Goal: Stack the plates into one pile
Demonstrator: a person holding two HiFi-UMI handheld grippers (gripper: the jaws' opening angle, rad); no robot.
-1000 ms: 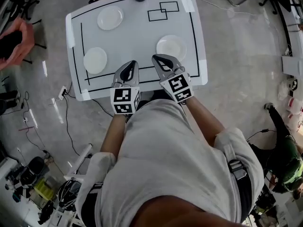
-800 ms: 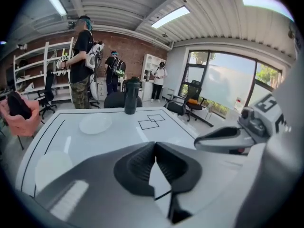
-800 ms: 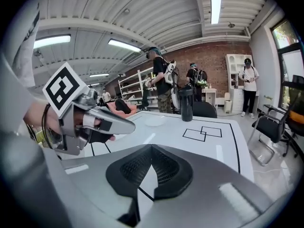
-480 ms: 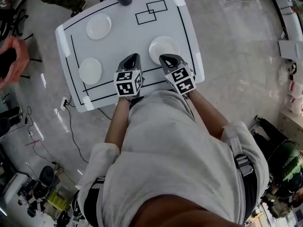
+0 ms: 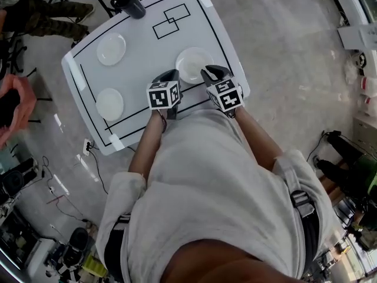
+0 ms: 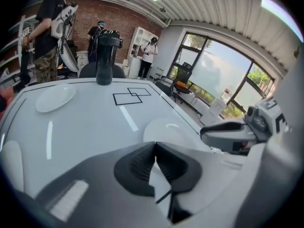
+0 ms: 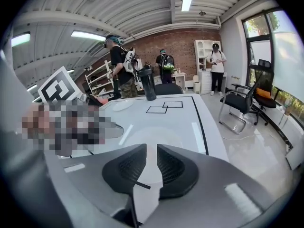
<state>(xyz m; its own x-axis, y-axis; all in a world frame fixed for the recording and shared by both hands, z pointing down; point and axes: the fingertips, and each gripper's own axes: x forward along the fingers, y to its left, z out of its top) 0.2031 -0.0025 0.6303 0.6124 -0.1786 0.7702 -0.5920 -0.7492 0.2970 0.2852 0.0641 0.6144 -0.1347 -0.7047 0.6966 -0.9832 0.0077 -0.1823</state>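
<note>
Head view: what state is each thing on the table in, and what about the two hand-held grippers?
Plate nearest the grippers: lying flat, alone, not stacked.
Far left plate: lying flat, alone.
Near left plate: lying flat, alone.
Dark bottle: standing upright at the far edge.
Left hand-held gripper: shut, empty.
Right hand-held gripper: jaws slightly apart, have just been opening, nothing between them.

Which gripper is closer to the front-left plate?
Left. The left gripper is to the right of the front-left plate; the right gripper, whose empty jaws have just been opening, is farther right, by the right-hand plate.
</note>
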